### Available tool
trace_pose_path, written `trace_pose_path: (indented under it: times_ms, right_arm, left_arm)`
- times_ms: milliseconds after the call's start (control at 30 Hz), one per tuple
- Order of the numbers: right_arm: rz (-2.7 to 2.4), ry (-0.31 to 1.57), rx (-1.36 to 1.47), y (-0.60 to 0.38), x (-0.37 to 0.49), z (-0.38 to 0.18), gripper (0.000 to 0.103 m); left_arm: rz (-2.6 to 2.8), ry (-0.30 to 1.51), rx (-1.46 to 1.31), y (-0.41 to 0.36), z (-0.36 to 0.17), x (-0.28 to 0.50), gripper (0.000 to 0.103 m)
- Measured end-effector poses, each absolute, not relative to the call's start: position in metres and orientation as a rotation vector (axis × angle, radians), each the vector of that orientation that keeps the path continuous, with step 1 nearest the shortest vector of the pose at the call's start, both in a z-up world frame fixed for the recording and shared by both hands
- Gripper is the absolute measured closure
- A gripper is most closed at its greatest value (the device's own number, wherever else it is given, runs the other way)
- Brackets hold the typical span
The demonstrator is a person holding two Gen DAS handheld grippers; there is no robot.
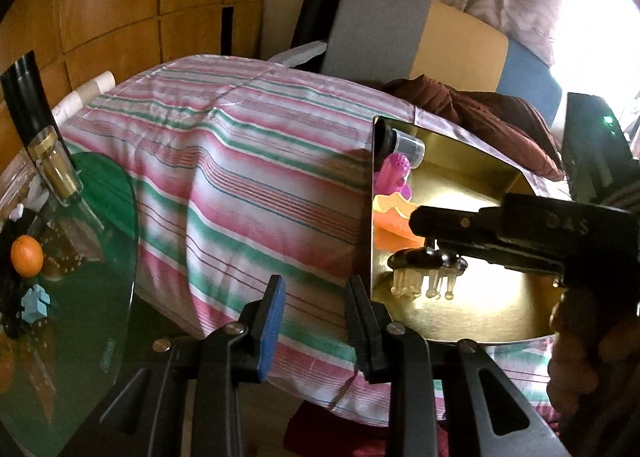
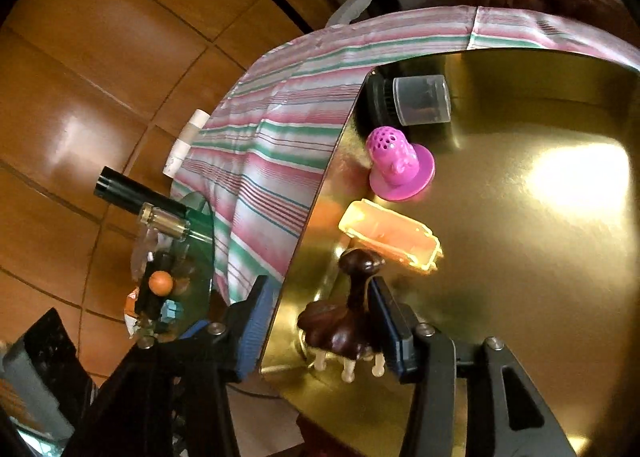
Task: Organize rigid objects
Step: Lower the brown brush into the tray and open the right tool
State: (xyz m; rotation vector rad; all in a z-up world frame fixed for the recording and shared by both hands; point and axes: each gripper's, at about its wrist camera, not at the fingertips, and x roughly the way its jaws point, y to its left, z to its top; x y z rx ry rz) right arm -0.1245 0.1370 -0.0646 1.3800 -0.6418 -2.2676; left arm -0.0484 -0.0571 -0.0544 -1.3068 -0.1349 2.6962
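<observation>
A gold tray [image 2: 540, 277] lies on a striped cloth; it also shows in the left wrist view [image 1: 480, 309]. In it are a pink perforated stopper [image 2: 396, 163], an orange-yellow plastic dish [image 2: 392, 237], and a grey cap on a black brush [image 2: 420, 99]. A dark brown wooden massager with pale pegs [image 2: 344, 325] hangs just above the tray between my right gripper's [image 2: 320, 321] jaws. The jaws stand wide apart; only the right pad touches it. In the left wrist view the right gripper [image 1: 440, 241] holds the massager [image 1: 428, 261]. My left gripper [image 1: 316, 325] is open and empty over the cloth.
A green glass table [image 1: 100, 257] at the left carries an orange ball [image 1: 26, 257], a blue block [image 1: 36, 303], a glass bottle with a black cap [image 1: 48, 153] and clutter. Brown cloth [image 1: 480, 113] lies behind the tray. Wooden wall panels stand beyond.
</observation>
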Motion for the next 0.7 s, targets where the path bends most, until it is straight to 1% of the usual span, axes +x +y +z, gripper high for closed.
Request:
trace_pose_path:
  times_ms: [233,467,700]
  right_arm:
    - [-2.281,-0.679,1.298,0.151,-0.103,-0.048,0.043]
    - [-2.328,-0.701,1.22,0.17,-0.086,-0.033,0.031]
    - [-2.442,-0.709,1.183,0.21,-0.071,-0.022,0.027]
  left_arm:
    - [2.704,-0.098,-1.287,-0.051,-0.049,-0.045,0.072]
    - [2.707,-0.063,-1.275,-0.045,-0.044,-0.04,0.071]
    - [2.71,-0.052,-1.278,-0.043,-0.041,-0.039,0.071]
